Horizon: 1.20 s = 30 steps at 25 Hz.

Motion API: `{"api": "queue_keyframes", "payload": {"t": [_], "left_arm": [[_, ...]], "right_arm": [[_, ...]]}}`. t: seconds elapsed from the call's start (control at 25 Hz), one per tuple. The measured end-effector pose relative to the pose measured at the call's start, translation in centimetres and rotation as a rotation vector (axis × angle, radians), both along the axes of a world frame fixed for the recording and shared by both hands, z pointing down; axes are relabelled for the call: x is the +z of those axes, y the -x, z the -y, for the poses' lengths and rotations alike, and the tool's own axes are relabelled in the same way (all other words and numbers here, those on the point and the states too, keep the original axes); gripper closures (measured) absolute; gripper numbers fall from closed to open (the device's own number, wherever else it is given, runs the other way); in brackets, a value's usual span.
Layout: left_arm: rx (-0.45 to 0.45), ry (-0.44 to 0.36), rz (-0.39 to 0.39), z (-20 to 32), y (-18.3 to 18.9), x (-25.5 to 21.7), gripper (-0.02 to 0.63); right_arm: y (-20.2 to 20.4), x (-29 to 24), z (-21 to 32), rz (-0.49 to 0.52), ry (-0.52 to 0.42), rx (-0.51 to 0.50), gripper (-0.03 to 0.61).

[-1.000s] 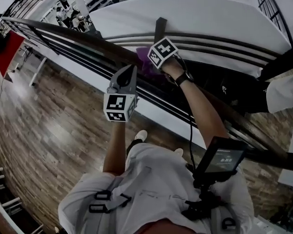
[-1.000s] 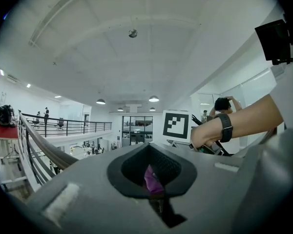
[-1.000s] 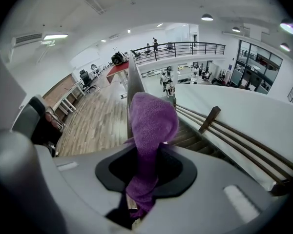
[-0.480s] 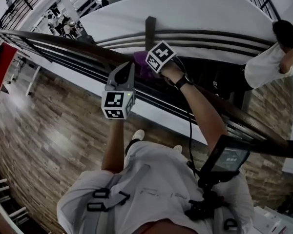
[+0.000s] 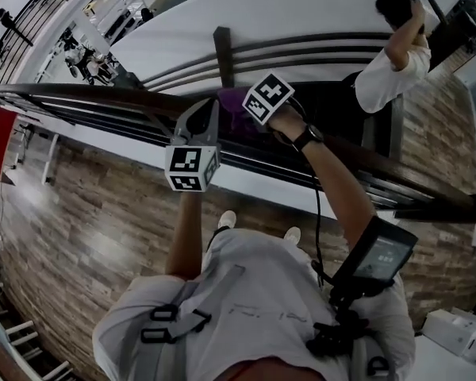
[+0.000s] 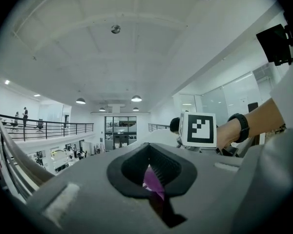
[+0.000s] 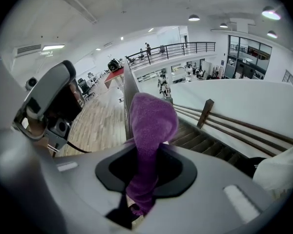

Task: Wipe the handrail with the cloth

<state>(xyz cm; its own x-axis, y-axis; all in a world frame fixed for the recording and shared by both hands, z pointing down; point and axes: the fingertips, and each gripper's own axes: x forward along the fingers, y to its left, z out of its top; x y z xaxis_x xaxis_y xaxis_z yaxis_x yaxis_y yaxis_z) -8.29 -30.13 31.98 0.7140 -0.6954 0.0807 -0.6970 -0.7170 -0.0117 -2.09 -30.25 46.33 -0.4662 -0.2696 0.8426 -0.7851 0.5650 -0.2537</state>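
The dark handrail (image 5: 103, 95) runs from the upper left across to the right. A purple cloth (image 5: 235, 108) is draped over it, and my right gripper (image 5: 250, 108) is shut on it, pointing steeply down. In the right gripper view the cloth (image 7: 151, 126) rises out of the closed jaws (image 7: 145, 169) and covers the rail (image 7: 128, 89). My left gripper (image 5: 213, 109) is held level just left of the cloth, jaws closed. A sliver of purple (image 6: 154, 182) shows in the gap of that gripper (image 6: 154, 172). I cannot tell whether it touches the cloth.
A person in a white shirt (image 5: 389, 62) stands past the rail at the upper right. A wooden post (image 5: 222, 50) and lower rails (image 5: 317, 46) lie beyond the handrail. Wooden floor (image 5: 79, 213) is on my side. A screen device (image 5: 377, 256) hangs at my chest.
Both grippers and the cloth have slid right along the handrail, away from the post. The person in white has come further into view at the upper right.
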Motion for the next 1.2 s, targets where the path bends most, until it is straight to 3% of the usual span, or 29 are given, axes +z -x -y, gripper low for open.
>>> {"api": "queue_keyframes", "payload": {"t": [0.52,1.2], "left_arm": [[0.120,0.002,0.026,-1.7,-5.7,0.3,0.614],[0.368,0.030,0.063,-7.9,-16.2,1.4,0.614]], "right_arm": [[-6.8,-0.2,-5.4,-0.034,-0.052,0.096,0.489],[-14.5,-0.5,-12.2,-0.016,-0.113,0.293,0.489]]}}
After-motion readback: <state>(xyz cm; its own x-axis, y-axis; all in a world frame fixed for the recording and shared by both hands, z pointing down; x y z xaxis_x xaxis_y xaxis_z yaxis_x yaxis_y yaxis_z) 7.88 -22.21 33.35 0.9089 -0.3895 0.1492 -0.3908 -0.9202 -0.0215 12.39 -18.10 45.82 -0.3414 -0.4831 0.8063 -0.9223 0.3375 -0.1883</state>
